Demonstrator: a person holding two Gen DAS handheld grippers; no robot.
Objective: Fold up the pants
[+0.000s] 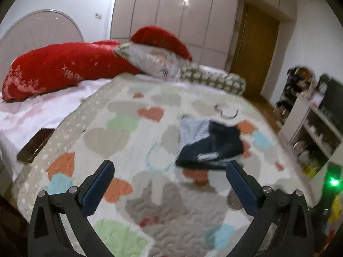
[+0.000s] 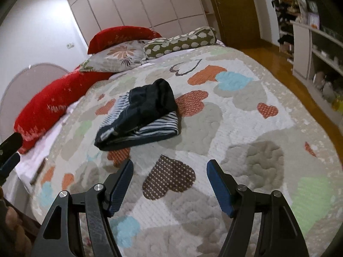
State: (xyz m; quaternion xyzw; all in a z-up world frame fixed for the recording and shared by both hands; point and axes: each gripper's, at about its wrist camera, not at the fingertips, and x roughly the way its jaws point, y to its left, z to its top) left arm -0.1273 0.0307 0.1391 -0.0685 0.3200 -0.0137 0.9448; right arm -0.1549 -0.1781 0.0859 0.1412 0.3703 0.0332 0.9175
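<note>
The pants (image 2: 139, 115) are dark navy with a blue-and-white striped lining, lying in a compact folded bundle on the heart-patterned quilt (image 2: 246, 111). They also show in the left wrist view (image 1: 209, 144), blurred. My left gripper (image 1: 170, 165) is open and empty, above the quilt, short of the bundle. My right gripper (image 2: 169, 163) is open and empty, a little in front of the bundle. The left gripper's tip (image 2: 9, 154) shows at the left edge of the right wrist view.
Red pillows (image 1: 55, 68), a floral pillow (image 2: 120, 57) and a patterned bolster (image 2: 182, 41) lie at the bed's head. A dark phone (image 1: 35, 144) lies on the white sheet. A shelf unit (image 2: 317, 49) stands on the wooden floor to the right.
</note>
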